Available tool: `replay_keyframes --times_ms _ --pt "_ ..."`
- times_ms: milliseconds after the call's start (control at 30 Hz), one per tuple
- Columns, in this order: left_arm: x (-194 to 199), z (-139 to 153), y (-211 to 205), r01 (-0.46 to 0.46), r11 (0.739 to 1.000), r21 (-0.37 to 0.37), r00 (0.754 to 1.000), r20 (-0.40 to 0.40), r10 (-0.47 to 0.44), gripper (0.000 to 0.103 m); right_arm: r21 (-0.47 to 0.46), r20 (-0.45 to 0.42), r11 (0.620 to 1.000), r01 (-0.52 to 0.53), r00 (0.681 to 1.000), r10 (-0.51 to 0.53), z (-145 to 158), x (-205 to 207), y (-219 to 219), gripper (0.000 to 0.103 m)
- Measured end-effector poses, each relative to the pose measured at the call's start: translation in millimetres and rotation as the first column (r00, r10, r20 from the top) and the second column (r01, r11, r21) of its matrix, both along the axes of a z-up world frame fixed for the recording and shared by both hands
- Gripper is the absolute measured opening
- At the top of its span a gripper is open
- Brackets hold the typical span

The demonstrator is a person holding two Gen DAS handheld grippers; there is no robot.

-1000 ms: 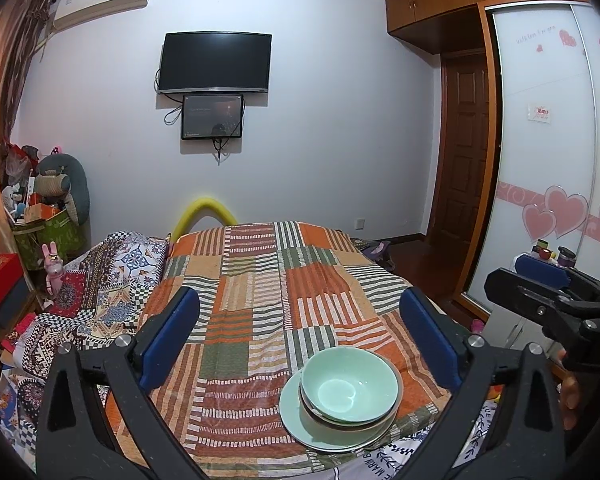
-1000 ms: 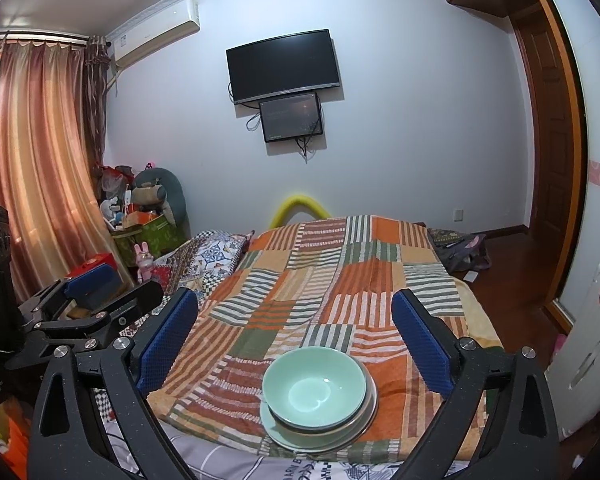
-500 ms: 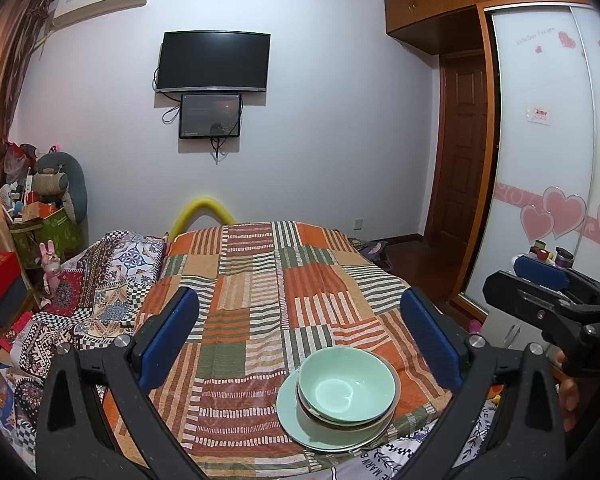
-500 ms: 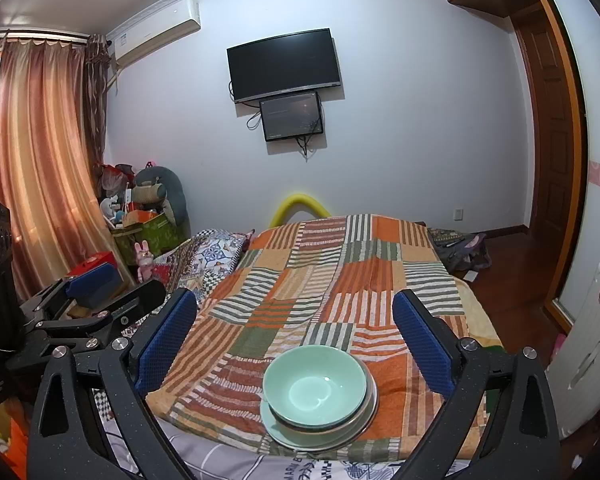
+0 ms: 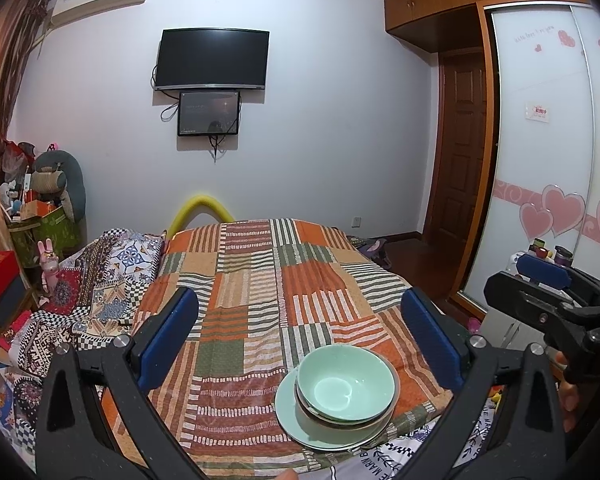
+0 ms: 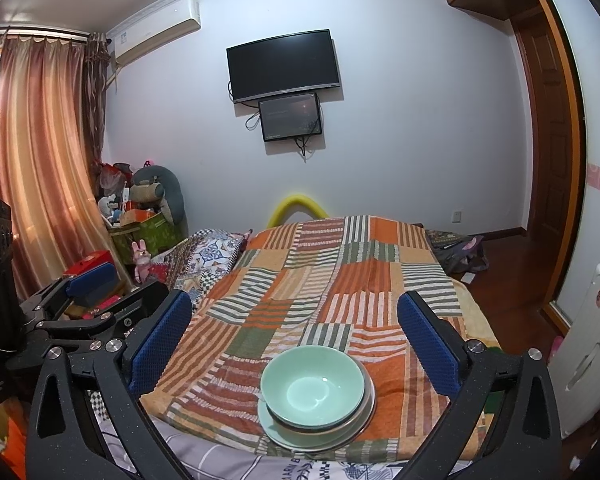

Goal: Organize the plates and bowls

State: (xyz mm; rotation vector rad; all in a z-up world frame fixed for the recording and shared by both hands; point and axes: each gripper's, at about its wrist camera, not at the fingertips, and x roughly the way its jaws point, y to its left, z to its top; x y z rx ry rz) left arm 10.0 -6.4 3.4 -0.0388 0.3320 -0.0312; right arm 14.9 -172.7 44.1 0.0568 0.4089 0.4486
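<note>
A pale green bowl (image 5: 346,385) sits nested on another bowl, and both rest on a pale green plate (image 5: 300,420) near the front edge of the striped patchwork bedspread (image 5: 268,288). The stack also shows in the right wrist view: bowl (image 6: 312,390), plate (image 6: 270,424). My left gripper (image 5: 300,340) is open and empty, held above and behind the stack. My right gripper (image 6: 294,344) is open and empty, also above the stack. Each gripper shows in the other's view, the right one (image 5: 540,280) and the left one (image 6: 88,284).
A patterned quilt (image 5: 100,280) lies on the bed's left. Boxes and stuffed toys (image 5: 40,216) crowd the left corner. A wardrobe with heart stickers (image 5: 548,184) and a wooden door (image 5: 456,168) stand at right. A TV (image 5: 214,58) hangs on the far wall.
Both grippers have drifted very slightly; the bowl and plate stack has not moved. Both grippers stay open.
</note>
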Motion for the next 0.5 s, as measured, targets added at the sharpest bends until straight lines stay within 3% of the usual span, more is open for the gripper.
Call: replay_keyframes --times_ms 500 --pt "-0.9 -1.4 3.3 0.015 1.0 -0.017 1.0 -0.005 -0.015 0.103 -0.011 0.001 1.0 -0.005 1.0 0.005 -1.7 0.5 1.0 0.102"
